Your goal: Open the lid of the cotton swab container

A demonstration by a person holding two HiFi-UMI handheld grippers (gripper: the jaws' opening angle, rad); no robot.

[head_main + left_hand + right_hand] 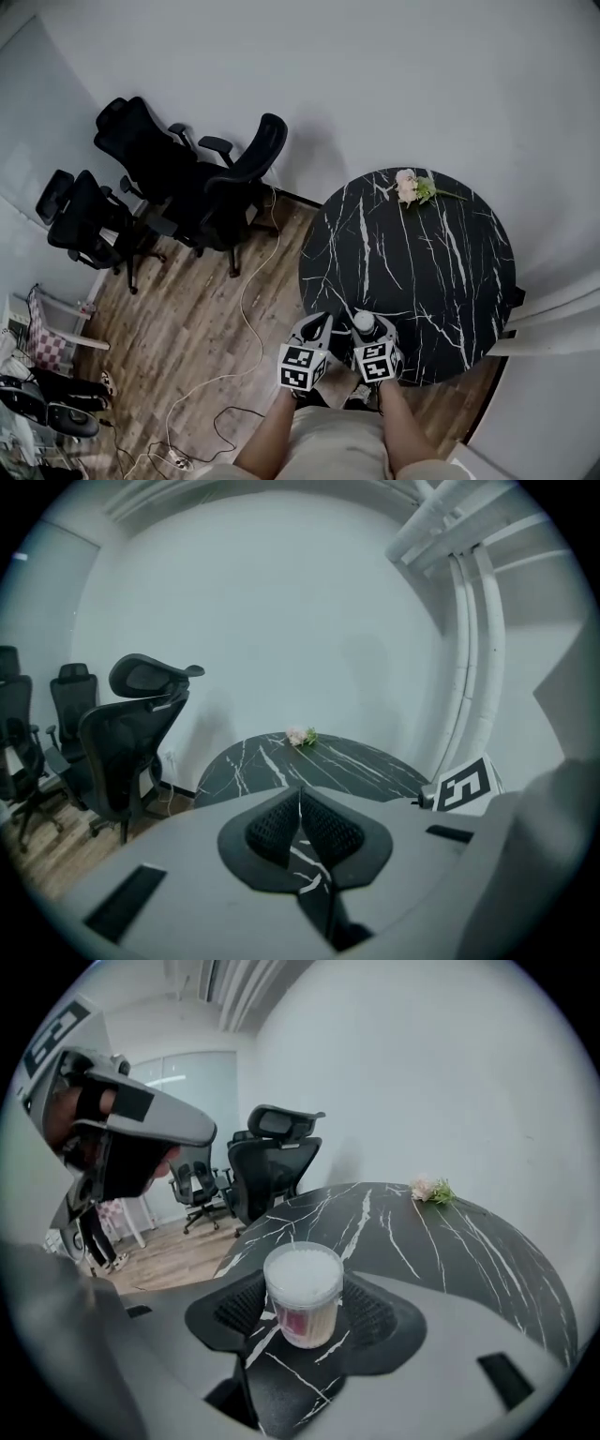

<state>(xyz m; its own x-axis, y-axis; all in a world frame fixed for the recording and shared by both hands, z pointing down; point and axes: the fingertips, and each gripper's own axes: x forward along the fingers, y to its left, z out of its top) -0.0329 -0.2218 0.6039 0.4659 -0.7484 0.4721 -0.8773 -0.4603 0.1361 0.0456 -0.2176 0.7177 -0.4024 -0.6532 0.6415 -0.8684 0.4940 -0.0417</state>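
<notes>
Head view: the cotton swab container [364, 323] stands at the desk's [441, 272] near edge, lid apparently on. Left gripper view: the left tongs [300, 813] are pressed together, empty. Right gripper view: the right tongs [303, 1309] are spread either side of the container at that same edge — opening the lid is all yet to do.

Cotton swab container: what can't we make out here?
- Top closed or open: right gripper view, cotton swab container too blurred.
- Pad contact: same view, right gripper flanks it; touching unclear.
- Head view: container tiny, lower part hidden behind right gripper.
- Left gripper view: container not in frame; left gripper, shut, fills the foreground.
</notes>
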